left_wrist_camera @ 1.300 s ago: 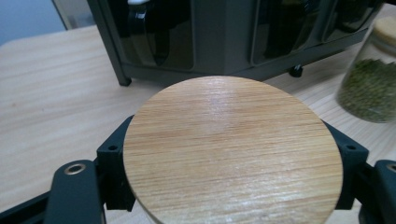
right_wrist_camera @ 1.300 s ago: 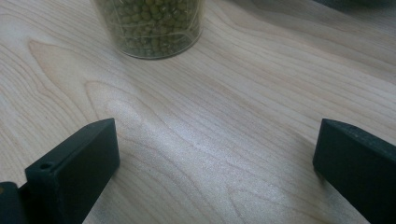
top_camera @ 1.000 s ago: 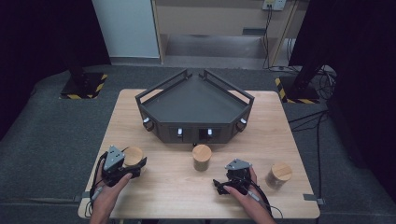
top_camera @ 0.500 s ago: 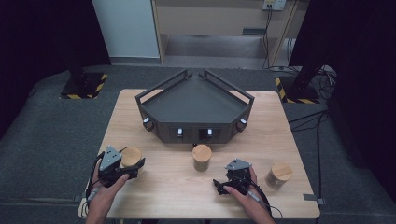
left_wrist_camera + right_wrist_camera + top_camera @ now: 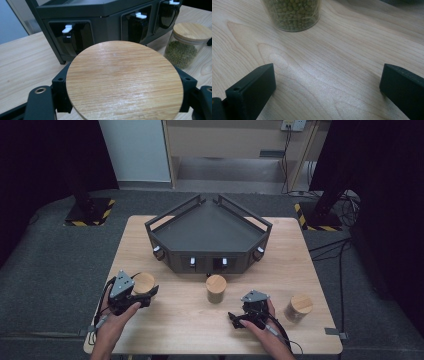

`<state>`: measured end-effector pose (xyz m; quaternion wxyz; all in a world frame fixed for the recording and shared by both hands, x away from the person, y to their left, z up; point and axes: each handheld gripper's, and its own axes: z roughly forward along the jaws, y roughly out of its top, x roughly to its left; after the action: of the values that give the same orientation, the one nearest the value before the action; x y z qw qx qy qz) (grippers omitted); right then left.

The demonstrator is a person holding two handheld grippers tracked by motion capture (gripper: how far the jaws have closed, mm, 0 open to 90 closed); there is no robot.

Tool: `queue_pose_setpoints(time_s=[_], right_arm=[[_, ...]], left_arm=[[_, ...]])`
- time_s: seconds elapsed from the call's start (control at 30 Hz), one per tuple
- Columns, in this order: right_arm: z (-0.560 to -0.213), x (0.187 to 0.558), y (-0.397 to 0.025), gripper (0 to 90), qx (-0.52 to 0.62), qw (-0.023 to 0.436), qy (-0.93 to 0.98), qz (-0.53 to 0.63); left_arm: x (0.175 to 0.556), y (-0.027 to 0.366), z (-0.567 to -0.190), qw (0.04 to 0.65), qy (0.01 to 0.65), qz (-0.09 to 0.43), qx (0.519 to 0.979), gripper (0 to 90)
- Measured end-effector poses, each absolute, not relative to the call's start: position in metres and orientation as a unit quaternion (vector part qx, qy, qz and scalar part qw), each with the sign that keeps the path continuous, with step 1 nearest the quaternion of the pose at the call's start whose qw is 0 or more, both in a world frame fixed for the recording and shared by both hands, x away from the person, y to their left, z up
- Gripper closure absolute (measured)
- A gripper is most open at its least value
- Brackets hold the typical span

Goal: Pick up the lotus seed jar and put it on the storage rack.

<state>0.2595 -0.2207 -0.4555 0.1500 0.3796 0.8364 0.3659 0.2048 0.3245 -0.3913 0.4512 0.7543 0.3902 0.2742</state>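
Three glass jars with bamboo lids stand on the wooden table point(image 5: 165, 330). My left gripper point(image 5: 145, 290) is shut on the left jar point(image 5: 144, 281); in the left gripper view its round lid point(image 5: 125, 80) sits between the two black jaws. The middle jar point(image 5: 216, 288), holding green beans, stands in front of the dark device and shows again as the middle jar point(image 5: 188, 42) and the middle jar point(image 5: 292, 12). My right gripper point(image 5: 239, 313) rests low over the table, its jaws wide open around bare wood; the right gripper point(image 5: 327, 92) points at that jar. The right jar point(image 5: 298, 306) stands beside it.
A dark, angular tray-like device point(image 5: 207, 232) with white levers on its front windows point(image 5: 67, 27) takes up the table's back middle. Bare wood lies between the two grippers and along the front edge. Cables trail from both grippers.
My left hand and gripper have shifted slightly left with the jar still between the jaws. The right gripper has stayed in place.
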Motion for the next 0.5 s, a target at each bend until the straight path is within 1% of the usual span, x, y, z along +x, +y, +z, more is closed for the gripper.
queue_pose_setpoints(time_s=[0.13, 0.5], right_arm=[[-0.455, 0.26, -0.221, 0.5, 0.379, 0.15, 0.836, 0.366], [-0.455, 0.26, -0.221, 0.5, 0.38, 0.15, 0.836, 0.366]], left_arm=[[0.212, 0.323, -0.386, 0.443, 0.381, 0.273, 0.764, 23.8], [0.231, 0.319, -0.374, 0.45, 0.353, 0.258, 0.778, 23.7]])
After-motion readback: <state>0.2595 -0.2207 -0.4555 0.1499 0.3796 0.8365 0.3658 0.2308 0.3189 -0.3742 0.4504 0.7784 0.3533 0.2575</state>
